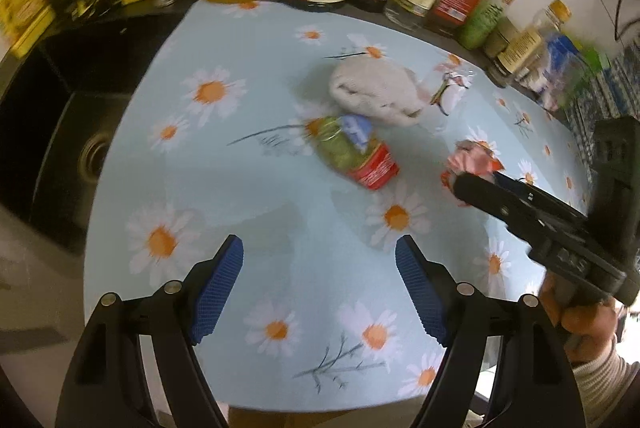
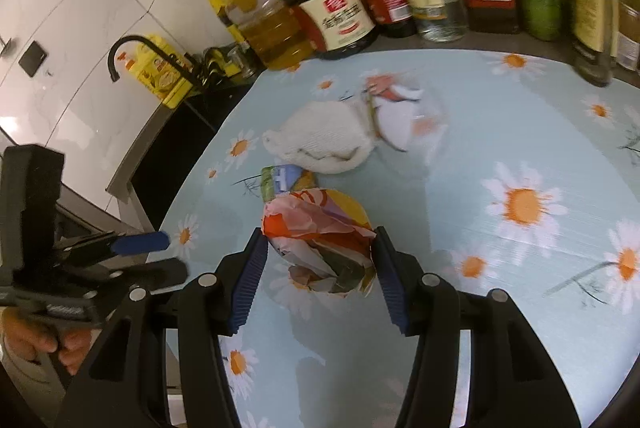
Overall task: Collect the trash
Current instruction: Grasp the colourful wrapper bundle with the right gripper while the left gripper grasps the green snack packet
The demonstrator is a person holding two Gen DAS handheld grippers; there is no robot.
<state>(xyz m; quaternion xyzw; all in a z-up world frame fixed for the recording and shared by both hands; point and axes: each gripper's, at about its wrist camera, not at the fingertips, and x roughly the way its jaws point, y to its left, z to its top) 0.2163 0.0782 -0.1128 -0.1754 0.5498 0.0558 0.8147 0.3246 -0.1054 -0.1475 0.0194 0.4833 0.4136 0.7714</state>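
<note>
Over daisy cloth (image 2: 520, 132), right claw (image 2: 320, 252) pinches crumpled wrapper (image 2: 320, 240); left claw (image 1: 320, 260) gapes.

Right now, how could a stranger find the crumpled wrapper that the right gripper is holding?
Start at the pale blue daisy-print tablecloth. Near its middle lies a white folded cloth. Closer to the right gripper is the crumpled orange-and-pink wrapper, the only piece clamped between blue pads.

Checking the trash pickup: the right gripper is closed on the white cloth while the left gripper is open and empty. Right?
No. The right gripper is closed on a crumpled wrapper, not the white cloth, as the right wrist view shows. The left gripper is indeed open and empty.
</note>
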